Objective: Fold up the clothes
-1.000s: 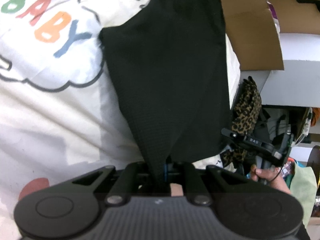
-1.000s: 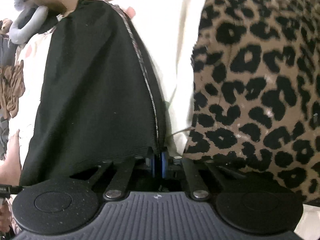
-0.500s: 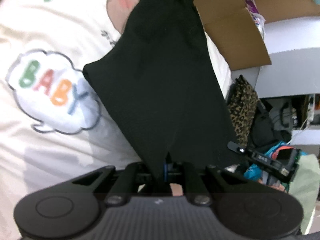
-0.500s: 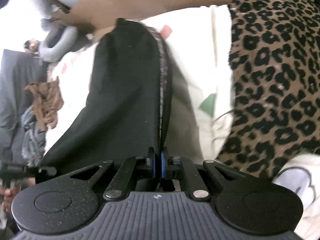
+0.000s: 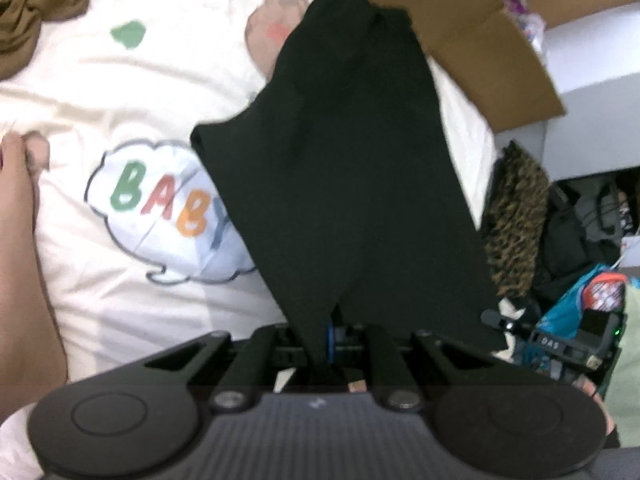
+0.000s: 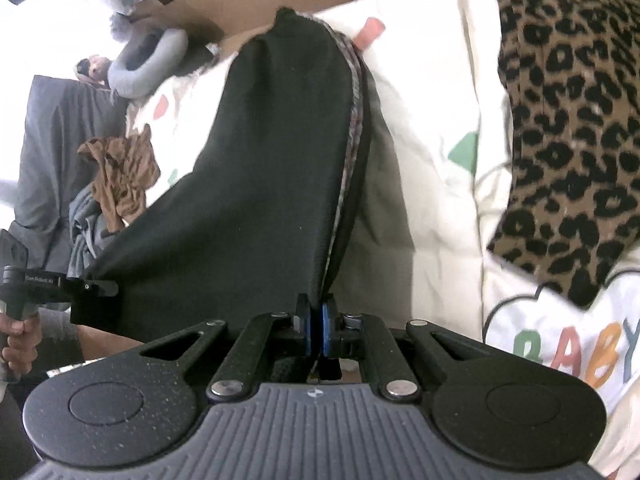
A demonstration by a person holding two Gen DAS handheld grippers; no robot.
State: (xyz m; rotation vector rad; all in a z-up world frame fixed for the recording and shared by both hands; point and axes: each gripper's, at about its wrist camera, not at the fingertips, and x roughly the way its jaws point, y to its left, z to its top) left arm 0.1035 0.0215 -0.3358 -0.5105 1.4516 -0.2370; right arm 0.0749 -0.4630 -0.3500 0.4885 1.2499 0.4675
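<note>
The left gripper (image 5: pixel 330 334) has its jaws closed on one corner of the black garment (image 5: pixel 352 168), which hangs stretched above the cream bed cover (image 5: pixel 120 92). The right gripper (image 6: pixel 316 332) pinches the other corner just as tightly. Each hold looks like a thin pinch of hem, so uneven pulling could slip a corner free, or the dragging far end may bunch near the bed's cardboard-box edge.

Both ends of the black garment (image 5: pixel 352 168) are lifted higher off the bed (image 5: pixel 120 92) now than a second ago, so way more of the cream "BABY" sheet shows underneath. In the right wrist view, the leopard print cloth (image 6: pixel 568 112) sits further toward the right edge.
</note>
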